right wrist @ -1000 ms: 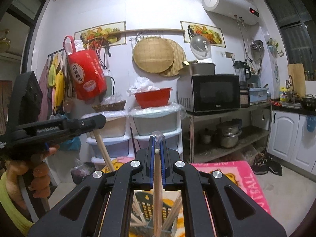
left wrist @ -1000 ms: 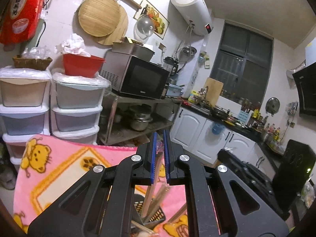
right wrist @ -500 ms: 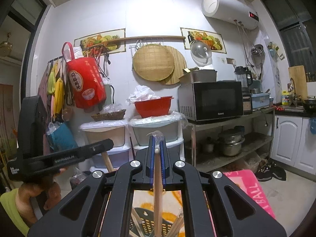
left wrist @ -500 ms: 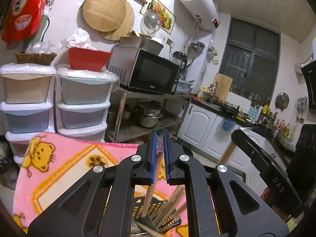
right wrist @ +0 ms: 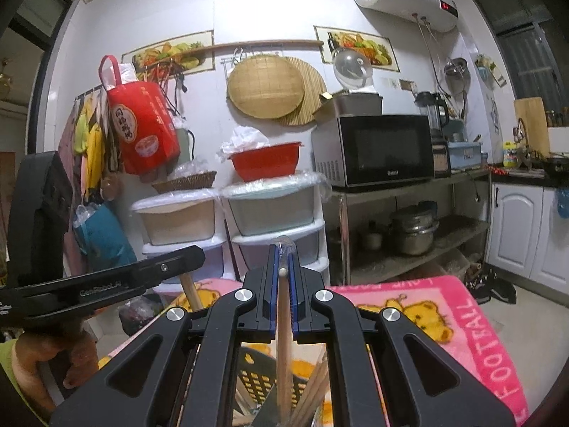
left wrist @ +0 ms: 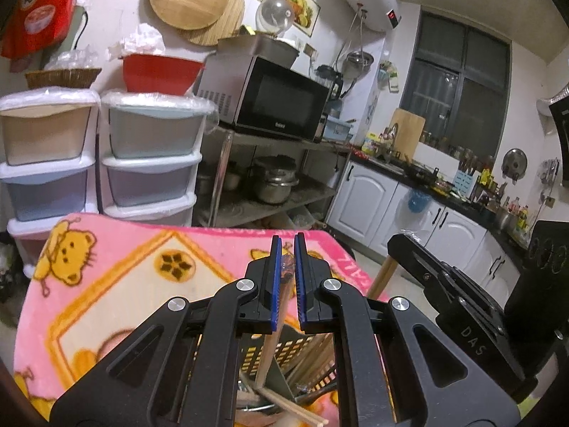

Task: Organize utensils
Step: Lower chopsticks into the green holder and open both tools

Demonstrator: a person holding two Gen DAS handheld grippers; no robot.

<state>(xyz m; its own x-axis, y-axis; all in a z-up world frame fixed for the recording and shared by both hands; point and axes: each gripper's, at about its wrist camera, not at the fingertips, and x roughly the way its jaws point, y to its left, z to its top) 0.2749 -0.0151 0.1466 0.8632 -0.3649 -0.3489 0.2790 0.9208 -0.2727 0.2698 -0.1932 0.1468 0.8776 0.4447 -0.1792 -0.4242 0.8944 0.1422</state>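
My left claw [left wrist: 288, 277] is clamped on a wooden stick [left wrist: 274, 338], its blue pads pinching a plastic-wrapped top end. The stick slants down from the pads into a black slotted basket [left wrist: 256, 359] that stands on the bench under a pink blanket [left wrist: 117, 270] printed with yellow bears. More wooden chopsticks [left wrist: 316, 359] lean inside the basket, and a loose pair [left wrist: 295, 409] lies low at its near side.

My right claw [right wrist: 283, 277] is likewise shut tight on a wooden utensil handle [right wrist: 283, 338], which runs straight down between the pads; its rounded tip shows just above them, with a bit of clear wrap on top. Its lower end goes into the same black basket [right wrist: 256, 377], beside a bundle of chopsticks [right wrist: 313, 388] leaning to the right.

Each claw shows in the other's view: the right one at the right edge of the left view with a pale handle under it, the left one at the left edge of the right view, held by my hand [right wrist: 53, 359], with a wooden stick [right wrist: 192, 293] sticking down below its pads.

Behind the bench stand stacked plastic drawers [right wrist: 270, 220], a red bowl [right wrist: 265, 162] on top of them, and a microwave [right wrist: 377, 149] on a metal shelf.
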